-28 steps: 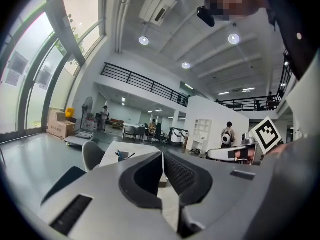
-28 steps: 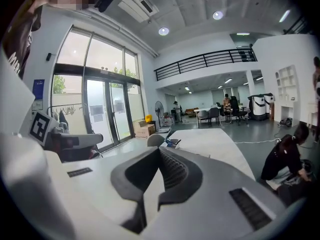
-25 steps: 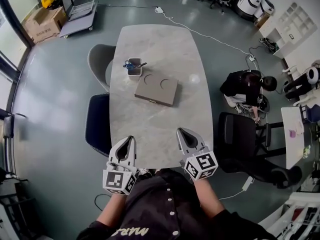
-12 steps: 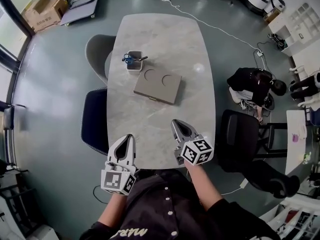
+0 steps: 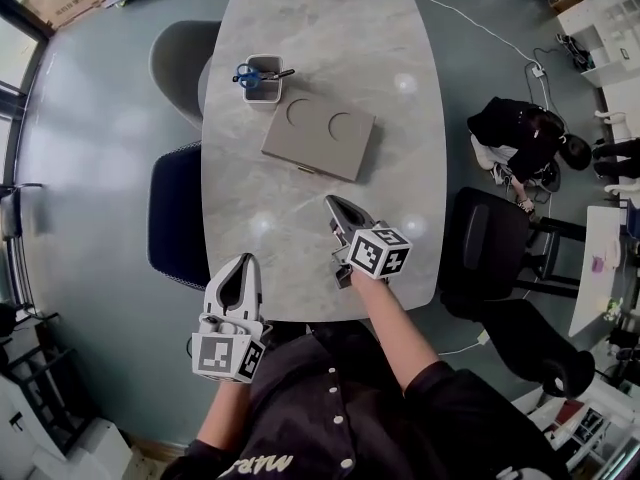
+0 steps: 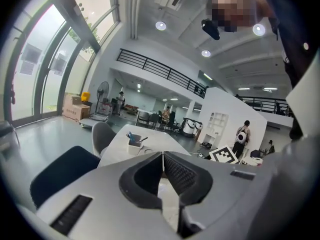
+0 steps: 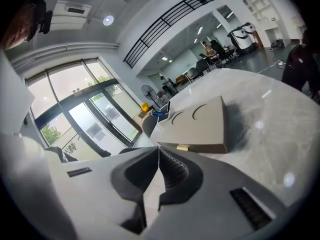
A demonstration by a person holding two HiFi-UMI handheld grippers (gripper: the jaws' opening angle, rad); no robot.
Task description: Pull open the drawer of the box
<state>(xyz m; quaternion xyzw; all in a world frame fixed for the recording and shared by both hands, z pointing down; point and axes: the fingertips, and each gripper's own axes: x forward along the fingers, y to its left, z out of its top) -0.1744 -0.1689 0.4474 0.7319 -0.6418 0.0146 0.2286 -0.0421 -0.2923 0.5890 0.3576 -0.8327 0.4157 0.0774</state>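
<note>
While its jaws are clenched tip to tip with nothing between them, the right gripper (image 7: pixel 158 151) is held over the table (image 5: pixel 330 28), near the box (image 5: pixel 320 143) and pointing at its near side. That side carries a small brass-coloured pull tab (image 7: pixel 182 147), and the drawer front sits flush with the box. The box is flat and grey-brown, with two round marks on its lid, and it lies near the middle of the table. The left gripper (image 5: pixel 243 260) also has its jaws clenched on nothing and hangs at the table's near edge, well apart from the box. A white cup (image 5: pixel 262 78) holding blue-handled scissors stands just beside the box's far left corner. A dark chair (image 5: pixel 172 213) and a grey chair (image 5: pixel 175 63) stand along the table's left side
</note>
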